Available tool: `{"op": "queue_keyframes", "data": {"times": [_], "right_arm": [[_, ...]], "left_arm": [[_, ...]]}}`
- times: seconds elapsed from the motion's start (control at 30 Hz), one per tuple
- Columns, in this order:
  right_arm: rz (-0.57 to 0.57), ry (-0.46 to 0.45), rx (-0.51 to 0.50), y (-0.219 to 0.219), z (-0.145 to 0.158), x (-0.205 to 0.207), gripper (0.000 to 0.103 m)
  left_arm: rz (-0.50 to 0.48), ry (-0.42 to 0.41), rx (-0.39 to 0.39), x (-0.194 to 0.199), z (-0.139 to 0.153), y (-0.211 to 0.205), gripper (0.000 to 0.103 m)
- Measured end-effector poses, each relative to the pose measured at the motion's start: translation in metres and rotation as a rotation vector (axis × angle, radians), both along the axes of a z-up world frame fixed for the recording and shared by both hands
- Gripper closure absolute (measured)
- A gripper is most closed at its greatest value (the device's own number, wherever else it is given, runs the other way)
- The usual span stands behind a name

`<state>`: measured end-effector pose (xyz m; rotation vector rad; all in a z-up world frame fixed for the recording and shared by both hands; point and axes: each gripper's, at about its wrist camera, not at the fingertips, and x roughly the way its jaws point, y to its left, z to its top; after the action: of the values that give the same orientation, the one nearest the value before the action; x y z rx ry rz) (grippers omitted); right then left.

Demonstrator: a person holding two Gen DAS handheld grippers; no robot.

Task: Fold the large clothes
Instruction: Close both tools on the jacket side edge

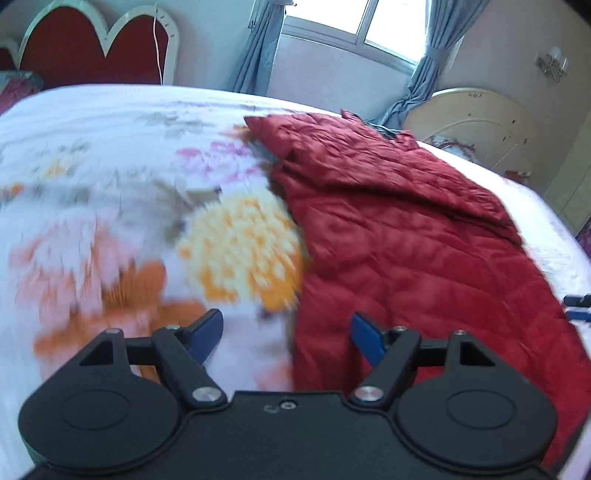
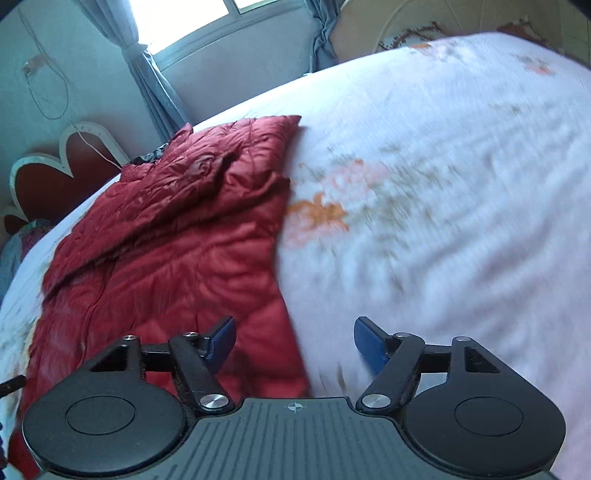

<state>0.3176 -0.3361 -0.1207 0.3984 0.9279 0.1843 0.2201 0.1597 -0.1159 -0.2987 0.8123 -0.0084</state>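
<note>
We see the red quilted jacket (image 1: 399, 229) lying flat on the bed (image 1: 110, 155), its puffy stitched panels creased and slightly glossy, one folded layer lapping over the far part. In the left wrist view it fills the right half of the bed; in the right wrist view the jacket (image 2: 166, 236) fills the left half. Under it lies a white sheet printed with blurred orange, yellow and pink flowers. Our left tongs (image 1: 287, 334) hover tilted downward over the jacket's near left edge, blue pads apart, nothing between them. Our right tongs (image 2: 294, 341) hover likewise over its near right edge, parted and empty. Beyond the bed stand a red heart-shaped headboard (image 1: 88, 48), grey-blue curtains (image 1: 258, 44) and a bright window (image 1: 354, 18).
</note>
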Motion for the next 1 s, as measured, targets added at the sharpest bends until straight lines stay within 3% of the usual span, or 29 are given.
{"op": "queue_keyframes", "data": {"times": [0.2, 0.37, 0.47, 0.57, 0.63, 0.67, 0.7, 0.8, 0.9, 1.0], "right_arm": [[0.042, 0.022, 0.14, -0.026, -0.004, -0.055, 0.032], [0.052, 0.041, 0.299, -0.044, -0.01, -0.098, 0.033], [0.054, 0.066, 0.398, -0.049, -0.016, -0.114, 0.049], [0.036, 0.072, 0.454, -0.05, -0.021, -0.115, 0.056], [0.021, 0.078, 0.491, -0.052, -0.024, -0.111, 0.064], [0.019, 0.086, 0.501, -0.053, -0.028, -0.107, 0.078], [0.025, 0.093, 0.509, -0.053, -0.029, -0.106, 0.088], [0.044, 0.056, 0.513, -0.057, -0.024, -0.111, 0.098], [0.041, 0.017, 0.514, -0.063, -0.019, -0.119, 0.099], [0.054, 0.039, 0.476, -0.065, -0.02, -0.117, 0.099]], "left_arm": [[0.072, -0.005, -0.141, -0.056, -0.004, -0.006, 0.036], [0.15, -0.033, -0.353, -0.101, -0.014, -0.002, 0.036], [0.179, -0.057, -0.457, -0.114, -0.023, -0.003, 0.036], [0.195, -0.073, -0.513, -0.109, -0.028, -0.002, 0.038], [0.192, -0.056, -0.522, -0.101, -0.03, -0.003, 0.061], [0.185, -0.04, -0.502, -0.096, -0.03, -0.005, 0.069], [0.183, -0.026, -0.486, -0.096, -0.032, -0.007, 0.091], [0.199, -0.055, -0.493, -0.104, -0.031, -0.014, 0.098], [0.205, -0.081, -0.469, -0.118, -0.027, -0.025, 0.099], [0.219, -0.058, -0.469, -0.119, -0.034, -0.029, 0.099]]}}
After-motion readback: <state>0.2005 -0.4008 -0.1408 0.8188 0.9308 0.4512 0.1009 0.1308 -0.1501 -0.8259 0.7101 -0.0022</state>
